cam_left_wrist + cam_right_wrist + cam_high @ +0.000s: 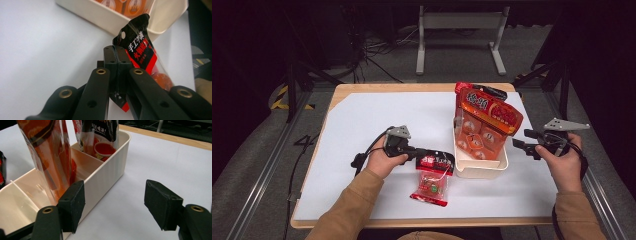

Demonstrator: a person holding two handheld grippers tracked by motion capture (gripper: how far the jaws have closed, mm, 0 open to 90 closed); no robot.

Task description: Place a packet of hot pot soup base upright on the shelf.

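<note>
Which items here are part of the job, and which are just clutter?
In the job:
small snack bag, pinched in left gripper
white bin
large snack bags standing in it
right gripper, open beside the bin

Lying about:
metal stand
floor cables

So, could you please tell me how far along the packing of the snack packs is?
Done: large red packs already stand in the white bin. In hand: the left tool is shut on the small red pack, beside the bin. Left: putting it in; the right tool waits open beside the bin.
</note>
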